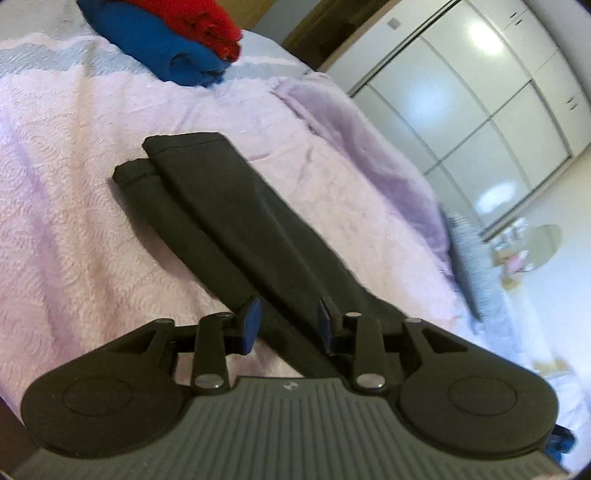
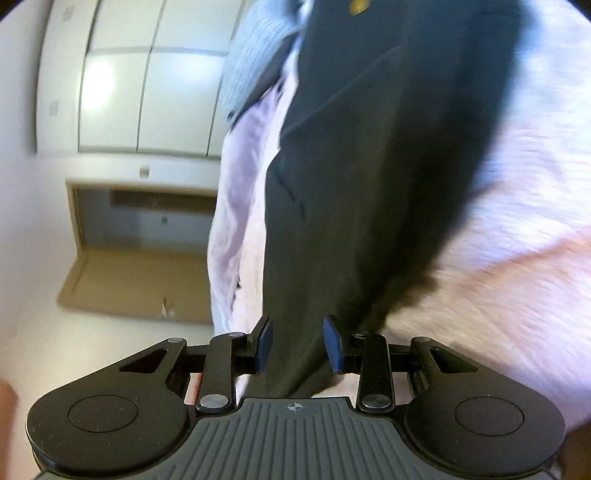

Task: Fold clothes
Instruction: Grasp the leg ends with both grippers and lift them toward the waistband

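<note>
Black trousers (image 1: 229, 221) lie on the pink bedspread (image 1: 74, 184), the two legs stretched away from me with their hems at the far end. My left gripper (image 1: 288, 325) is open just above the near part of the legs, the fabric passing between its blue pads (image 1: 251, 325). In the right wrist view the trousers (image 2: 369, 166) run from the top of the frame down between the pads. My right gripper (image 2: 297, 347) is open over the cloth, near the bed's left edge.
A folded red garment (image 1: 207, 22) on a folded blue one (image 1: 162, 51) sits at the far end of the bed. A grey pillow (image 1: 469, 258) lies at the bed's right edge. White wardrobe doors (image 1: 480, 92) stand beyond. A doorway (image 2: 140, 236) shows past the bed.
</note>
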Tool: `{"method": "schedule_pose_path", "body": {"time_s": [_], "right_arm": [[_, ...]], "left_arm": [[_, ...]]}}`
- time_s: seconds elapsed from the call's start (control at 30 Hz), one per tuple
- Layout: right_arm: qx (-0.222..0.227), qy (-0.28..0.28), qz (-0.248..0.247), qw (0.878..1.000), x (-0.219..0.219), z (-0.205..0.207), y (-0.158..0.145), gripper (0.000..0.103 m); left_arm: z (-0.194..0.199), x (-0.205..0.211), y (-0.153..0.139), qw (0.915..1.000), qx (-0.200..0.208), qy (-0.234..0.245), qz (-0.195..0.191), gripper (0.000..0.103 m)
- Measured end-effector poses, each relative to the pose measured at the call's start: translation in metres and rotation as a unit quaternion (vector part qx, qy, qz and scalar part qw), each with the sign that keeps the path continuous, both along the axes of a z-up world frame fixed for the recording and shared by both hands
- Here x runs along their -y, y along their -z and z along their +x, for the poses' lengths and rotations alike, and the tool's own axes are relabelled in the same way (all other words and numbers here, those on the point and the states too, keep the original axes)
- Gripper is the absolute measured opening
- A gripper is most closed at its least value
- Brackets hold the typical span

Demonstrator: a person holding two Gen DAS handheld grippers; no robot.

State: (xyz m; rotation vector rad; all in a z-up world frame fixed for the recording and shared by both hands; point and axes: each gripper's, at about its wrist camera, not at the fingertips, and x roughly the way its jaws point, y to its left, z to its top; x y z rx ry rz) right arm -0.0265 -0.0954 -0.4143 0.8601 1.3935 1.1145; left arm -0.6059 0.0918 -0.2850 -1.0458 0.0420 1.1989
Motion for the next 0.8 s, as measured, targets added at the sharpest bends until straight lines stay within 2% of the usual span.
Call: {"method": "schedule_pose_path", "body": {"time_s": [0.17, 0.3, 0.43, 0.6, 0.73, 0.8], "right_arm": [[-0.019, 0.044, -0.024, 0.999, 0.013, 0.016, 0.007, 0.034], [-0.012, 0.06, -0.034, 0.998, 0.009, 0.029, 0.008, 0.034], [-0.021, 0.07, -0.051, 0.996, 0.0, 0.027, 0.011, 0.034], [0.018, 0.07, -0.037, 0.997, 0.002, 0.026, 0.016, 0.035], [0.025, 0.102, -0.04, 0.994, 0.002, 0.02, 0.02, 0.034], [0.036, 0.1, -0.039, 0.994, 0.001, 0.023, 0.016, 0.034]], "left_arm": [[-0.004, -0.004, 0.002, 0.9997, 0.016, -0.017, -0.003, 0.03], [0.001, -0.021, 0.004, 0.9996, -0.008, -0.013, -0.024, 0.03], [-0.014, -0.025, 0.005, 0.9989, -0.004, -0.035, -0.03, 0.031], [-0.041, -0.033, 0.016, 0.9978, 0.009, -0.064, -0.011, 0.032], [-0.059, -0.048, 0.025, 0.9954, 0.024, -0.09, -0.023, 0.031], [-0.061, -0.056, 0.024, 0.9949, 0.027, -0.097, -0.011, 0.032]]}}
